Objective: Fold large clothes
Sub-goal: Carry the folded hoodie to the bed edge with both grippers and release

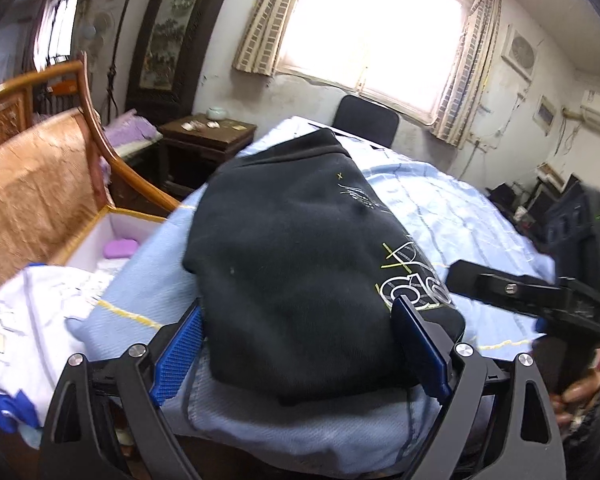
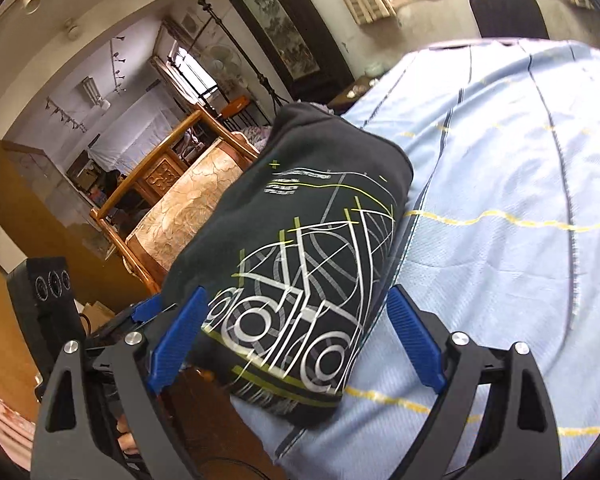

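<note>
I am holding both grippers angled down toward the table edge, each one tilted, with the folded black top (image 1: pixel 300 248) lying ahead of them.

My left gripper (image 1: pixel 300 344) is standing wide, its blue pads (image 1: pixel 180 356) flanking the near end of the top without pressing it. My right gripper (image 2: pixel 296 340) is also standing wide, with the printed end of the top (image 2: pixel 300 248) showing between its pads (image 2: pixel 414 340), which are not squeezing the cloth. In the left view my right gripper's black body (image 1: pixel 540 300) is showing at the right side, with my hand (image 1: pixel 580 392) wrapped round its grip below. In the right view my fingers (image 2: pixel 126 438) are peeking out at the lower left.

The top is lying folded into a thick oblong on a light blue cloth (image 2: pixel 500 200) with yellow and dark stripes, near that cloth's left edge, white and yellow-green print facing up.

Left of the table a wooden chair (image 1: pixel 32 184) with a gold patterned back is standing, and a white and blue cloth (image 1: pixel 20 320) is lying below it. Behind, a dark side table (image 1: pixel 208 136) is sitting under a framed painting (image 1: pixel 172 36). A bright window (image 1: pixel 380 28) with striped curtains is glowing on the far wall, and a black chair (image 1: pixel 366 118) is standing under it.
</note>
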Tool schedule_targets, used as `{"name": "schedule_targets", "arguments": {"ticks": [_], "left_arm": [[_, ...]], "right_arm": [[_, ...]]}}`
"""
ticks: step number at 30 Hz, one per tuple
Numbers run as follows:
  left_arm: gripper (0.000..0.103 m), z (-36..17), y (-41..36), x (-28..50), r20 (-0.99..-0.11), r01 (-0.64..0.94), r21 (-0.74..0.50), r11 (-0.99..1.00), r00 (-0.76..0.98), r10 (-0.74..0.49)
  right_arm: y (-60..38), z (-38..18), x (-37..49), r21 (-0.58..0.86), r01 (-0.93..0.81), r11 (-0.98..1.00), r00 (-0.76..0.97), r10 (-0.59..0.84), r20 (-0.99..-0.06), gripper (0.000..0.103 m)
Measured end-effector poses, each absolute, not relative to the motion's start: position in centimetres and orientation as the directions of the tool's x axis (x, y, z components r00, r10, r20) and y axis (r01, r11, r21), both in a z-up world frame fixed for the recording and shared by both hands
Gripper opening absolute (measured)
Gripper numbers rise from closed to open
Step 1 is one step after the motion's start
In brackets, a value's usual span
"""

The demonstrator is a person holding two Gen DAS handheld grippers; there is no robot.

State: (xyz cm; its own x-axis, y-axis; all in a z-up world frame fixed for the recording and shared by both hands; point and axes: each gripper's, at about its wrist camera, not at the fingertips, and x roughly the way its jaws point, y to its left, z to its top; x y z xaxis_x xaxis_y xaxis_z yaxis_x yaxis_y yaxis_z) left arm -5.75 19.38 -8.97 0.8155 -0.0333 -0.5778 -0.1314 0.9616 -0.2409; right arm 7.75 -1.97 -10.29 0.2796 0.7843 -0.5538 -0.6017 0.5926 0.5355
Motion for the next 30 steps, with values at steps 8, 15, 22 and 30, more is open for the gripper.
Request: {"name": "schedule_targets", "arguments": {"ticks": [8,15,22,30], "left_arm": [[0.092,-8.3,18.3,-7.0,-0.566,-0.209,-0.101,0.973,0.816,0.116],[0.095,-11.4,20.2,-5.1,-0.66,-0.237,-0.155,0.959,0.748,0.078],[0.095,-11.3,21.8,-6.1,-0.64,-0.269,-0.21,0.94,0.765,0.076],[0.098,-12.1,22.2,-5.1,-0.678,-0.298,-0.211,0.931,0.731,0.08]], "right_arm": [[-2.5,-8.7,5.0,0.458,-0.641,0.616,0.333,0.761,-0.557,0.088],[-1.0,-10.9,4.8,0.395,-0.648,0.651,0.323,0.705,-0.631,0.088],[-0.3,-14.1,5.8,0.433,-0.631,0.643,0.25,0.698,-0.671,0.09],[0.5,-14.5,5.4,0.406,-0.652,0.64,0.25,0.688,-0.682,0.091]]}}
